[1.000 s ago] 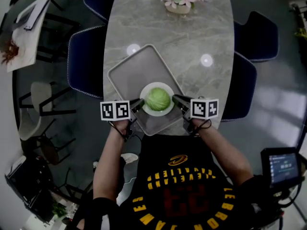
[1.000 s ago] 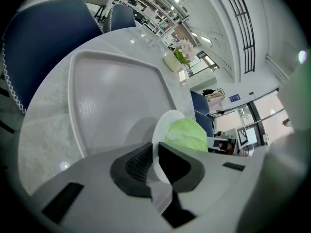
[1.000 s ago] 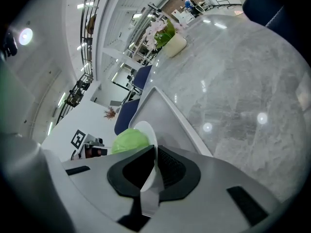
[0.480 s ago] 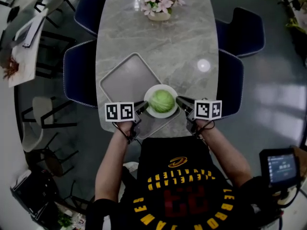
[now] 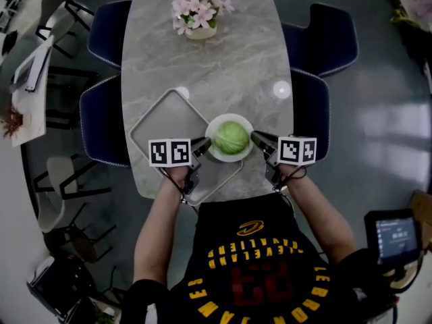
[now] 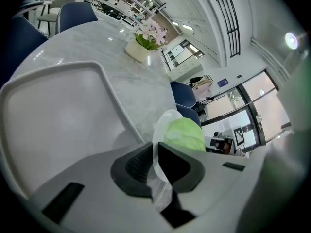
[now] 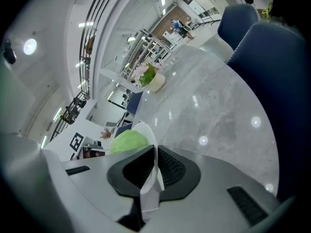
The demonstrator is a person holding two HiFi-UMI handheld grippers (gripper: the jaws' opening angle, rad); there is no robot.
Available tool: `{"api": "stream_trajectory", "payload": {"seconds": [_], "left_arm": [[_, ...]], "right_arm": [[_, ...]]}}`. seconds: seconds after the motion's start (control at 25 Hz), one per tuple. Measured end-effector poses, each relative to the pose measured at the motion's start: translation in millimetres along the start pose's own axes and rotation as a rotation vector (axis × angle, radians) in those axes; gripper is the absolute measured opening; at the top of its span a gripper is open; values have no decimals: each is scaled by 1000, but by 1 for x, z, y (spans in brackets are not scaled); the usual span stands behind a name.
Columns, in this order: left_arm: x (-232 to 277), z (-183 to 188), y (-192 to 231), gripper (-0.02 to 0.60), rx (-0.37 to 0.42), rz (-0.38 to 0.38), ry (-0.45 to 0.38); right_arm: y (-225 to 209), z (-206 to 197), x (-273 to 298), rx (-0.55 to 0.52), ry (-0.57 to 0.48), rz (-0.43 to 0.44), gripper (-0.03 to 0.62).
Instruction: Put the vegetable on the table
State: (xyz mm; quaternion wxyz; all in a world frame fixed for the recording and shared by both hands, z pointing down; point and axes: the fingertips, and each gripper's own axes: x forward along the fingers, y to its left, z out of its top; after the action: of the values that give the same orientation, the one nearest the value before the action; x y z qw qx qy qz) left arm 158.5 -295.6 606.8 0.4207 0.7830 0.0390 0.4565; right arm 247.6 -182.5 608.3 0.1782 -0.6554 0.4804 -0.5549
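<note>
A green cabbage [image 5: 231, 138] sits on a white plate [image 5: 213, 152]. The plate hangs over the right corner of a grey tray [image 5: 165, 117] on the marble table [image 5: 202, 66]. My left gripper [image 5: 204, 144] is shut on the plate's left rim, and my right gripper [image 5: 258, 138] is shut on its right rim. In the left gripper view the rim [image 6: 158, 144] stands between the dark pads [image 6: 138, 163] with the cabbage [image 6: 184, 134] behind. The right gripper view shows the rim [image 7: 154, 166] pinched the same way, with the cabbage [image 7: 129, 142] to its left.
A pot of pink flowers [image 5: 197, 13] stands at the table's far end. Dark blue chairs [image 5: 101, 117] line both long sides, two [image 5: 312, 100] on the right. A desk with papers [image 5: 30, 66] stands at the far left. A small screen [image 5: 391, 235] hangs at my right hip.
Both grippers have carried the plate with the cabbage to the right, from over the tray's middle toward its right corner. The grips are unchanged.
</note>
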Motion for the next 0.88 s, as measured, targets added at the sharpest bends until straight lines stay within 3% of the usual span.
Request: {"api": "stream_trajectory", "payload": {"seconds": [0.52,0.88], "left_arm": [[48,54,-13,34,25,-21,39],[65,72,-14,34,25,-21,70]], "right_arm": [[-39,57,4,28,-44,-30,31],[-53,72,5,62,-55,-57,31]]}}
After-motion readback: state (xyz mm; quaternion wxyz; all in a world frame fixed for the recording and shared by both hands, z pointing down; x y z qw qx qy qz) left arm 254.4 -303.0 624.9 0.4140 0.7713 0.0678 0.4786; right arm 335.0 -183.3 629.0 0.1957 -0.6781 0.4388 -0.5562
